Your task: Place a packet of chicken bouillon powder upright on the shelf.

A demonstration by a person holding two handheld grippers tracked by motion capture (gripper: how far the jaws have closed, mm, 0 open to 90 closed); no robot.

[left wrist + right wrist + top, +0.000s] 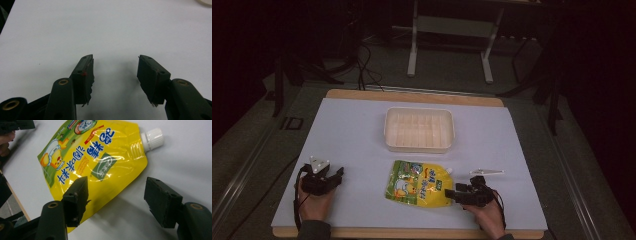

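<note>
Spreading across most of the high view, your desk [362,130] is a wooden board with rounded corners, covered by a smooth matte white sheet that leaves a thin strip of pale wood showing at the far and near edges. Toward the far middle of it sits a shallow rectangular tray [419,129] of cream-white plastic, with rounded corners, a rolled rim and a ribbed floor. Nearer to you, just right of centre, a glossy yellow spouted pouch [418,184] lies flat; its film is crinkled and catches the light, printed with a green panel, a cartoon duck and blue lettering, and its ridged white screw cap [153,137] points toward the far right. Your right hand-held gripper [117,197] rests at the pouch's near right corner, its blocky black jaws spread wide, one jaw hanging over the yellow film and the other over bare sheet, gripping nothing. Your left hand-held gripper [115,75] sits well apart near the desk's left side, jaws likewise wide, with worn, ragged pad edges, over blank white sheet. Just beyond your right hand lies a small, thin, pale translucent piece [487,172], too small to identify.
</note>
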